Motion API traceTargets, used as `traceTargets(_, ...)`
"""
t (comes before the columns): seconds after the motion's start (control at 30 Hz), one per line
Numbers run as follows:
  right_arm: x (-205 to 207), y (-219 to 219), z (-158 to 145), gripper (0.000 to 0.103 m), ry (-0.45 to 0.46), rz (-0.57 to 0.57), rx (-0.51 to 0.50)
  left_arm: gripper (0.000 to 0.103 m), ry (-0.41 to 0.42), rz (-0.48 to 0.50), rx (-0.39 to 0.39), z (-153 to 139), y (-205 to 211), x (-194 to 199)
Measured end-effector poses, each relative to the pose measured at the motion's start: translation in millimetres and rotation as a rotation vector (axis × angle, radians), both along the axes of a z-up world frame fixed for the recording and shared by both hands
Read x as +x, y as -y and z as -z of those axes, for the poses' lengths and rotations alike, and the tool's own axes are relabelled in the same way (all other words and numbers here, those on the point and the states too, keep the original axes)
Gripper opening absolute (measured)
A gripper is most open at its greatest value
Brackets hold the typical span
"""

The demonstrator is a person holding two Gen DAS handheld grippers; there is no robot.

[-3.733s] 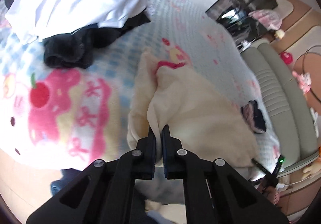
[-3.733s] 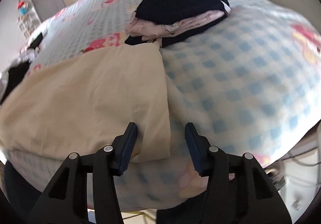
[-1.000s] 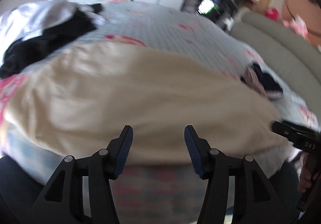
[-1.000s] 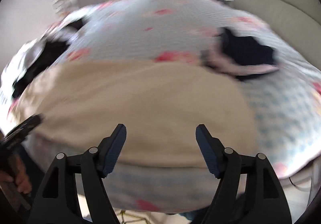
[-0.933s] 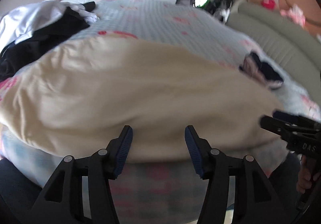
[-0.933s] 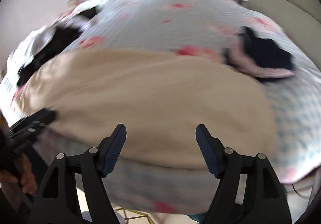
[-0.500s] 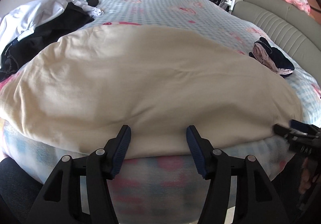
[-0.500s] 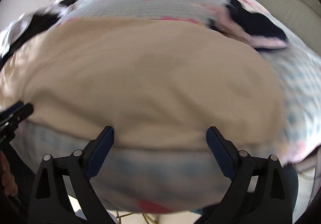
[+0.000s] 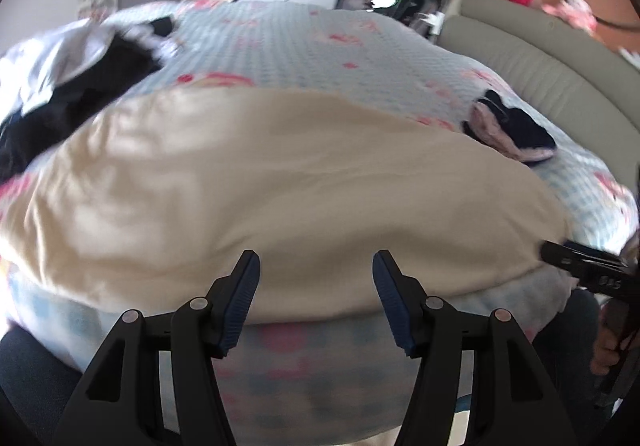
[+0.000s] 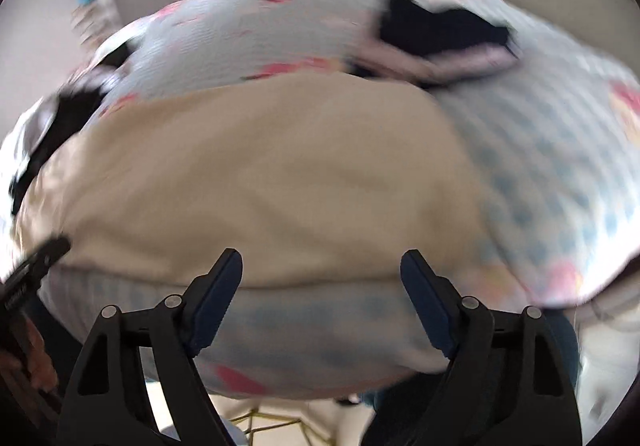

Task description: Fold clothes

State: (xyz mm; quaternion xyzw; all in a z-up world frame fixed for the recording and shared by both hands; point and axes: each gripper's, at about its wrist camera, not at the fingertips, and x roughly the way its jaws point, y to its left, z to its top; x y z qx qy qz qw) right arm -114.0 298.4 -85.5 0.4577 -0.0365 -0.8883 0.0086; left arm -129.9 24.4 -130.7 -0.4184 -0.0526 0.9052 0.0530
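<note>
At the bed's (image 9: 304, 46) near edge, you are hovering both grippers (image 9: 316, 288) (image 10: 321, 288), fingers released, over the cream garment (image 9: 280, 182); grabbing bedspread underneath risks spoiling the fold.

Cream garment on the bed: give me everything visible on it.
The cream-coloured cloth garment looks like soft, thin fabric, plain with no print visible. It lies spread wide and mostly flat on the blue-checked, pink-patterned bedspread, with shallow wrinkles; its near edge runs along the bed's front edge. Both frames are blurred, so seams or sleeves cannot be told. The left gripper and right gripper are open at its near edge, neither gripping it.
</note>
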Motion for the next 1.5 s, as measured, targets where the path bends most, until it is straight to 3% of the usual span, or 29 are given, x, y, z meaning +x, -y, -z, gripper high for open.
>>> traceTargets(0.1,-15,38,15,0.084,0.026,-0.077,0.015,0.066,0.041,0.029,-0.088,7,-14,-6)
traceTargets(0.13,-18,45,22,0.084,0.041,-0.085,0.041,0.066,0.065,-0.002,-0.111,14,-6,-9)
traceTargets(0.2,-22,57,36,0.084,0.069,-0.097,0.087,0.064,0.074,-0.069,-0.026,10,22,-9)
traceTargets(0.3,-15,43,36,0.084,0.056,-0.052,0.105,0.055,0.082,-0.27,-0.072,7,68,-6)
traceTargets(0.37,-10,32,35,0.085,0.047,-0.019,0.117,0.049,0.093,-0.348,0.055,11,95,-3)
traceTargets(0.4,-11,22,35,0.085,0.044,0.01,0.114,0.047,0.074,-0.366,0.067,8,97,-1)
traceTargets(0.47,-11,8,33,0.085,0.042,0.048,0.061,0.055,0.009,-0.336,-0.009,-2,78,3)
traceTargets(0.5,-11,10,31,0.085,0.04,0.064,0.063,0.059,-0.022,-0.254,-0.004,-6,63,4)
traceTargets(0.57,-9,19,24,0.085,0.023,0.053,0.047,0.059,-0.035,-0.131,0.058,-8,41,4)
traceTargets(0.67,-11,43,26,0.086,0.018,-0.051,-0.008,0.059,0.003,-0.021,0.005,0,9,-3)
traceTargets(0.77,-15,49,36,0.086,0.038,-0.077,0.039,0.06,0.063,-0.104,-0.02,10,31,-12)
traceTargets(0.8,-16,49,40,0.085,0.046,-0.076,0.065,0.057,0.064,-0.149,0.006,8,45,-13)
traceTargets(0.87,-12,32,44,0.085,0.05,-0.051,0.07,0.055,0.065,-0.311,-0.003,1,85,-10)
traceTargets(0.97,-1,-18,41,0.085,0.058,0.071,0.071,0.023,0.102,-0.456,0.234,0,156,1)
traceTargets(1.0,2,-33,39,0.086,0.062,0.115,0.064,0.006,0.097,-0.477,0.258,-2,164,6)
traceTargets(1.03,4,-49,37,0.086,0.065,0.159,0.056,0.006,0.091,-0.499,0.282,-4,172,11)
traceTargets(1.1,9,-79,33,0.084,0.068,0.24,0.041,0.006,0.079,-0.542,0.326,-10,188,21)
traceTargets(1.2,15,-101,21,0.087,0.045,0.268,-0.004,0.008,0.035,-0.608,0.292,-22,194,39)
traceTargets(1.23,16,-102,18,0.087,0.04,0.282,0.007,0.026,0.035,-0.635,0.26,-23,200,45)
traceTargets(1.3,17,-98,12,0.087,0.025,0.272,0.03,0.042,0.039,-0.63,0.239,-22,205,46)
traceTargets(1.4,7,-83,10,0.087,0.035,0.199,0.021,0.042,0.066,-0.544,0.286,-17,202,46)
traceTargets(1.5,4,-79,27,0.086,0.086,0.223,0.109,0.044,0.084,-0.605,0.195,-23,208,48)
